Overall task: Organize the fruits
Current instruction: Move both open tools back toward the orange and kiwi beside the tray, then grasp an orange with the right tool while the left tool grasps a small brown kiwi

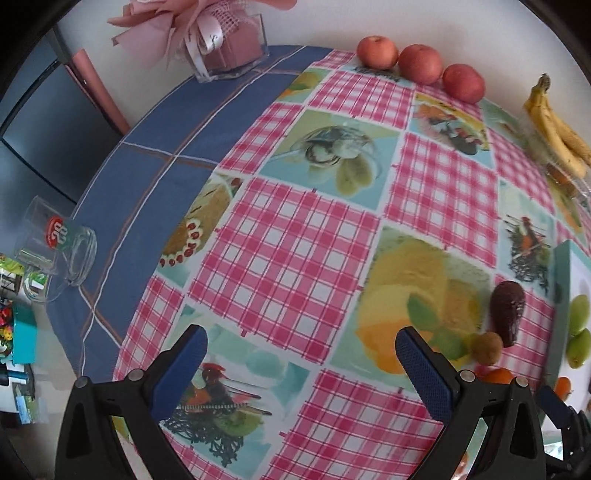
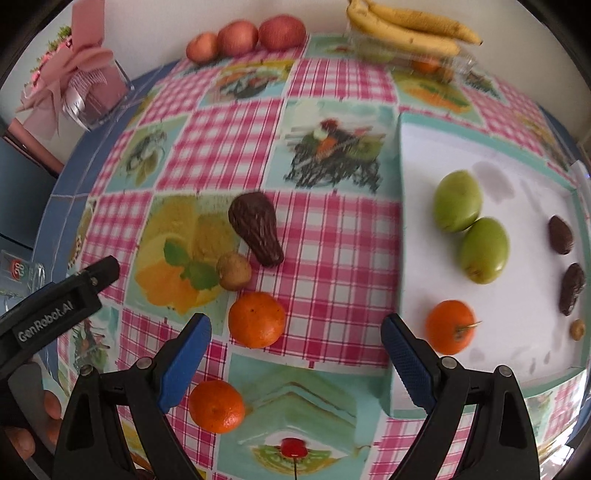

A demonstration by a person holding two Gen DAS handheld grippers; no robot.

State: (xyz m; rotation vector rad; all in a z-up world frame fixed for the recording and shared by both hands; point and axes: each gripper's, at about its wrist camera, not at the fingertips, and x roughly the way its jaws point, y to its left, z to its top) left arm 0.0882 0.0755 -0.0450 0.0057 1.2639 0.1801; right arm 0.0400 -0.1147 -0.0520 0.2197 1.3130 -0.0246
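The right gripper hangs over a loose tangerine, jaws wide apart and empty; judged the reach-in step; next it must drop and close on it. The left gripper gapes empty too. The tray, rightward, holds two green fruits, another tangerine, some dates.

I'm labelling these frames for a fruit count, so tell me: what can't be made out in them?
- Clear container under the bananas, right wrist view: blurred, so its contents are unclear beyond something orange.
- White tray, left wrist view: cut off by the right edge; only part of its fruit shows.
- Small brown item at the tray's edge, right wrist view: too small to identify.
- Orange fruit, left wrist view: partly hidden behind the left tongs.
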